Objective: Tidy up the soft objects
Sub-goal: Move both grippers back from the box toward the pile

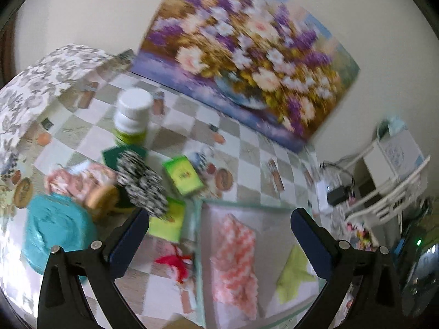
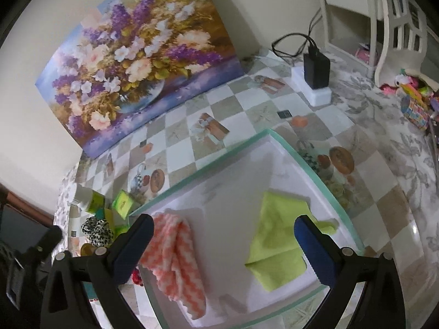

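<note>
Pink-and-white zigzag cloth (image 2: 175, 257) and a lime-green cloth (image 2: 279, 241) are seen lying inside the white tray (image 2: 301, 161) on the checked desk (image 2: 247, 104), so part of the sorting appears done. Both the left gripper (image 1: 219, 235) and the right gripper (image 2: 223, 244) are held above the tray with jaws wide apart and nothing between them. Soft items not yet placed lie to the left of the tray: a leopard-print scrunchie (image 1: 142, 183), a pink patterned fabric (image 1: 82, 178), a teal bundle (image 1: 55, 233) and a red piece (image 1: 175, 263). The left gripper is judged the nearer. The scrunchie's long axis runs diagonally away (blur hides detail). A white-capped bottle (image 1: 133, 115) and green boxes (image 1: 183, 175) crowd it.
</note>
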A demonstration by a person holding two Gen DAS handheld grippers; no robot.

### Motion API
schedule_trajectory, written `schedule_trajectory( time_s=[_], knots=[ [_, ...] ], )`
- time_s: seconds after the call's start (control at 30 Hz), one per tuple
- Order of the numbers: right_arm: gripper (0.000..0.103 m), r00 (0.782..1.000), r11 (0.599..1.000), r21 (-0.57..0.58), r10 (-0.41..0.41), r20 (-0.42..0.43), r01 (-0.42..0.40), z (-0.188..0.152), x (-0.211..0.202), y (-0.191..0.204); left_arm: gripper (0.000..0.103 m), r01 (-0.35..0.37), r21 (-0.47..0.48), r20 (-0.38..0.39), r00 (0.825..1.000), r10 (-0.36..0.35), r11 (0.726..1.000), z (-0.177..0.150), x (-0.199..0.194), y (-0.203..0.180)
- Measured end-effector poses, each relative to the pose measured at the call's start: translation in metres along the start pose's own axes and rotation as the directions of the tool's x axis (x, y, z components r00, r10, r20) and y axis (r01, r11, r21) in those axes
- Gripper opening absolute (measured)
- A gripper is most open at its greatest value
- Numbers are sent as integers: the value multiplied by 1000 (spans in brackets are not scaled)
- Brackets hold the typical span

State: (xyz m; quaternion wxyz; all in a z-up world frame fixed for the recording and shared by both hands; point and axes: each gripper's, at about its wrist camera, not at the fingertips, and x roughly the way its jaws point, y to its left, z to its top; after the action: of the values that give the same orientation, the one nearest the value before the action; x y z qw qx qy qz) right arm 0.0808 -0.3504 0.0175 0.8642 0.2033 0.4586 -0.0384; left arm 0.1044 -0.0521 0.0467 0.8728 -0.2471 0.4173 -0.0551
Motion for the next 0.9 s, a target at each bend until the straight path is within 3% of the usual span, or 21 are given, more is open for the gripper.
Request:
schedule_trajectory(
  time_s=[0.27,0.47,0.77,0.9],
  knots=[
    [103,999,998,-65,19,50,-15,-2,-1,27,103,-63,-101,112,991,74,993,36,-40,58],
    [103,999,993,-115,18,46,-12,-8,8,54,103,-128,-122,126,982,144,984,50,-49,88],
    [103,998,969,-241,54,16,-48,-21,26,106,103,-101,-209,137,982,131,973,61,-48,125],
    [103,998,956,-288,63,-7,-63,-28,36,130,103,-109,-201,125,983,136,974,65,-43,132]
  ],
)
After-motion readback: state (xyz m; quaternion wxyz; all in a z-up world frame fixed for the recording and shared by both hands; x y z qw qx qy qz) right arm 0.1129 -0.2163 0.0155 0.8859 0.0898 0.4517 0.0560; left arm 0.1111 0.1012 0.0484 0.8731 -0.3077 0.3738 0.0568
